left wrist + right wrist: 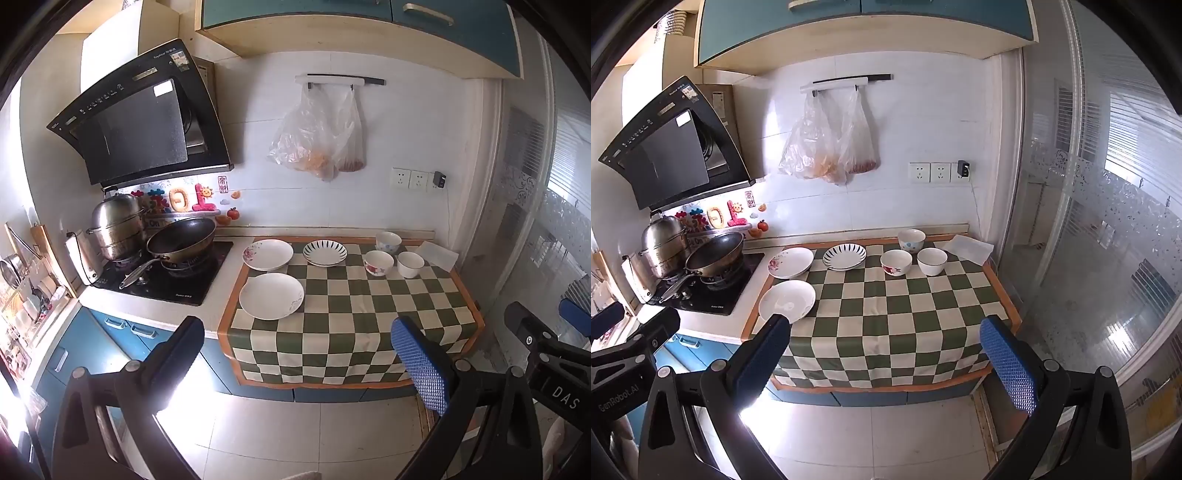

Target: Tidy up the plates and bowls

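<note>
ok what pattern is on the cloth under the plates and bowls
The cloth is a green and cream checkerboard with an orange border, clearest in the right wrist view.

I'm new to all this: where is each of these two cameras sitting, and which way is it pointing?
Left wrist view: rides on the left gripper, back from the counter, looking down at the checkered cloth and stove; its own open fingers show, and the right gripper's body at the right edge.
Right wrist view: rides on the right gripper, aimed the same way from further right; its open fingers show, and the left gripper's body at the left edge.
Shared: three plates, three bowls, wok, hanging bags.
</note>
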### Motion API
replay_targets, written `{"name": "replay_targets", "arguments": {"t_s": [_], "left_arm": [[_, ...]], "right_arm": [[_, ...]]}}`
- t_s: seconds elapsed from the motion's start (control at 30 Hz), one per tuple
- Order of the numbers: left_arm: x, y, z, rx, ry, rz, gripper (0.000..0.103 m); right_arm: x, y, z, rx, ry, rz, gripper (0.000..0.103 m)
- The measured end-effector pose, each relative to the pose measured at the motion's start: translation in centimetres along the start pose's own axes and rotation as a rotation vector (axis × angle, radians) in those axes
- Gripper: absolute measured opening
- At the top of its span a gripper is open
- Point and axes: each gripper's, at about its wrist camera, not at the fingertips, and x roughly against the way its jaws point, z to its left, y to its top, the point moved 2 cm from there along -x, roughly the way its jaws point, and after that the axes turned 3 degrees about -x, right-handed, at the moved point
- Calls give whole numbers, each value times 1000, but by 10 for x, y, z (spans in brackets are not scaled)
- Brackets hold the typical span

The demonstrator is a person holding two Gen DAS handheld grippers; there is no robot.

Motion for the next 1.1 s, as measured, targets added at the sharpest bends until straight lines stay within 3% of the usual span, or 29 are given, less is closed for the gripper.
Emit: {"name": "replay_targets", "arguments": {"t_s": [1.1], "left_arm": [[0,3,-2,-2,1,-12,103]], "right_arm": [[4,0,0,-7,5,-18,103]]}}
